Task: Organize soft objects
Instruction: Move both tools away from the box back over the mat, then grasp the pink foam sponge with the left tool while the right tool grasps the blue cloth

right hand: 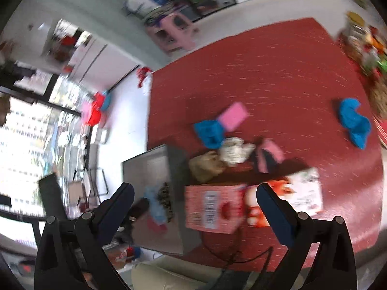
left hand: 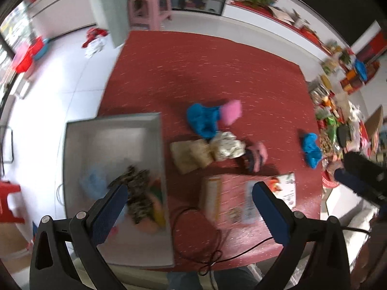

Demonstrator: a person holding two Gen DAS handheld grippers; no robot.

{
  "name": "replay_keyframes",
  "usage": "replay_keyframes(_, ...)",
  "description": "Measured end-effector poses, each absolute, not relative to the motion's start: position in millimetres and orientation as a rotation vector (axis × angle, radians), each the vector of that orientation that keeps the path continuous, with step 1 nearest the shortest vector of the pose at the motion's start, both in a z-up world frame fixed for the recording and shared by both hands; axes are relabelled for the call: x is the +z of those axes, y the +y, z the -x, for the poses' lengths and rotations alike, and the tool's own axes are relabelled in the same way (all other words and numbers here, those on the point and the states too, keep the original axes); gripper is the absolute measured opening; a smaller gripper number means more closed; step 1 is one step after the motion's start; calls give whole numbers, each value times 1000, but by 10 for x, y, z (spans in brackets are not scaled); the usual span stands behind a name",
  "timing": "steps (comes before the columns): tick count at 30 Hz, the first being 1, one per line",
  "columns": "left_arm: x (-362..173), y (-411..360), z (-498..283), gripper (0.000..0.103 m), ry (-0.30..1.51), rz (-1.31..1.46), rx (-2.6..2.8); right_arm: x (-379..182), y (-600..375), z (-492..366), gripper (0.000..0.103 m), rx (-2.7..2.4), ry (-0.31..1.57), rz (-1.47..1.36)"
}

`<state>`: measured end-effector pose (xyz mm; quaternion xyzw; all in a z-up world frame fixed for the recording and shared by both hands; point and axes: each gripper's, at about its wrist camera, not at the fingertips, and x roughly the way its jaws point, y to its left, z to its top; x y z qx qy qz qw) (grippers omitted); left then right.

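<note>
Overhead, both tongs spread wide, left tongs (left hand: 189,199), right tongs (right hand: 195,199) — barcode on red box (right hand: 212,209) visible only rightward.

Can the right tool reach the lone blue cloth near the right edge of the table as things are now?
Probably yes. The right tool is open and holds nothing, and the blue cloth lies alone on the bare red table. The pink box sits nearer, but not in the way.

Crumpled blue cloth (left hand: 202,120) touching a pink fuzzy piece (left hand: 231,111) mid-table in front of me, cream patterned bundle (left hand: 227,146) beside a tan folded cloth (left hand: 191,155), second blue cloth (left hand: 311,149) far right, camouflage-print fabric (left hand: 139,191) in my grey bin (left hand: 113,125)
</note>
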<state>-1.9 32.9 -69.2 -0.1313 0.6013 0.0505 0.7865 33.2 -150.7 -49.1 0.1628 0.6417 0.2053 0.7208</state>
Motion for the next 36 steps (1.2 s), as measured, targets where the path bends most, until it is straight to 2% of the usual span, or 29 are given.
replay_keyframes(5, -765, -76, -386, 103, 1335, 223, 87, -706, -2131, -410, 102, 323, 1444, -418)
replay_keyframes(14, -1054, -498, -1068, 103, 1440, 298, 93, -1122, -3039, -592, 102, 167, 1511, -467)
replay_keyframes(22, -1570, -722, -1799, 103, 1525, 168, 134, -1543, -3642, -879, 102, 63, 1567, -446)
replay_keyframes(26, -1923, -745, -2015, 103, 1611, 84, 105, -1764, -3792, -1056, 102, 15, 1589, -384)
replay_keyframes(36, -2454, -772, -2227, 103, 1683, -100, 139, -2360, -3827, -1534, 102, 2, 1598, -280)
